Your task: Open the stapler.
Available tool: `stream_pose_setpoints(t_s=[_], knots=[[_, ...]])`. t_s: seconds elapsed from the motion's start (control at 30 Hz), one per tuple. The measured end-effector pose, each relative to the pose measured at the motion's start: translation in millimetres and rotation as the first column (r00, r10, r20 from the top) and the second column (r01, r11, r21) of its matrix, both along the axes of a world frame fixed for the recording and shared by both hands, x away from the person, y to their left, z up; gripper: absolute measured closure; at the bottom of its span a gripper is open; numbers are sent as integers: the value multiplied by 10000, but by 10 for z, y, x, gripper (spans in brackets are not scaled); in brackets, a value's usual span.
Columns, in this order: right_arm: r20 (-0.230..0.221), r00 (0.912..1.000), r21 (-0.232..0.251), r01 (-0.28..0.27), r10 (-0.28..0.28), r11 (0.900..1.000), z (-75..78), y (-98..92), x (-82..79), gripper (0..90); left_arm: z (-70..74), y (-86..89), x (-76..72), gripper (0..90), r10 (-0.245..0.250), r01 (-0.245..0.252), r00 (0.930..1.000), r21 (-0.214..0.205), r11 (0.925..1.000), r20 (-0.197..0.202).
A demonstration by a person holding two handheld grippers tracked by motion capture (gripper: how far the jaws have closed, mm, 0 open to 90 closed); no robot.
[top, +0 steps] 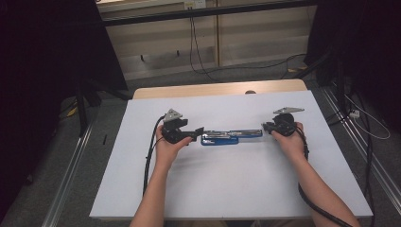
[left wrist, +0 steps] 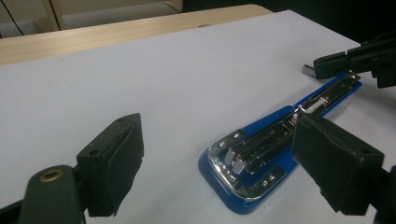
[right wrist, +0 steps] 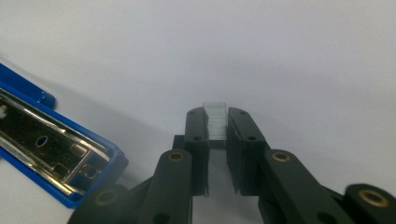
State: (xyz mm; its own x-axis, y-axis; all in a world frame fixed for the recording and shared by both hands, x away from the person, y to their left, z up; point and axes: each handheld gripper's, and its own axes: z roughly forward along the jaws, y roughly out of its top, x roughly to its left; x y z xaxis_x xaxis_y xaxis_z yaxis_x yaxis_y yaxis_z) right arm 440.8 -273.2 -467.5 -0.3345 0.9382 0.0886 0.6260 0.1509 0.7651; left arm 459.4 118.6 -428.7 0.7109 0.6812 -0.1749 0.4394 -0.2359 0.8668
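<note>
White surface (top: pixel 236 189), wood strip along its far edge. Blue stapler (top: pixel 231 136) lies opened flat near the middle, metal magazine exposed. Left claw (top: pixel 198 131) spread wide at the stapler's left end, nothing between its pads. Right claw (right wrist: pixel 216 126) at the right end, pinching a strip of staples (right wrist: pixel 215 119), just clear of the stapler.
</note>
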Motion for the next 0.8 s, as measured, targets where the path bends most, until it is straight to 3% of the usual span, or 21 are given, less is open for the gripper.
stream_pose_setpoints(t_s=[0.23,0.37,0.7,0.8], knots=[[322,9993,197,-214,208,9996,208,-62,-82,787,41,33,-19,157,67,-66,10000,-95,9999,36],[554,9968,603,-604,571,9964,362,-80,-132,787,60,23,-38,154,-27,28,10000,-103,9999,73],[890,9810,955,-1807,1724,9789,606,49,-184,788,93,44,-90,134,-175,175,9998,-17,9998,-37],[932,9739,850,-2150,2070,9729,639,113,-174,787,104,72,-110,128,-192,192,9998,-19,9998,-104]])
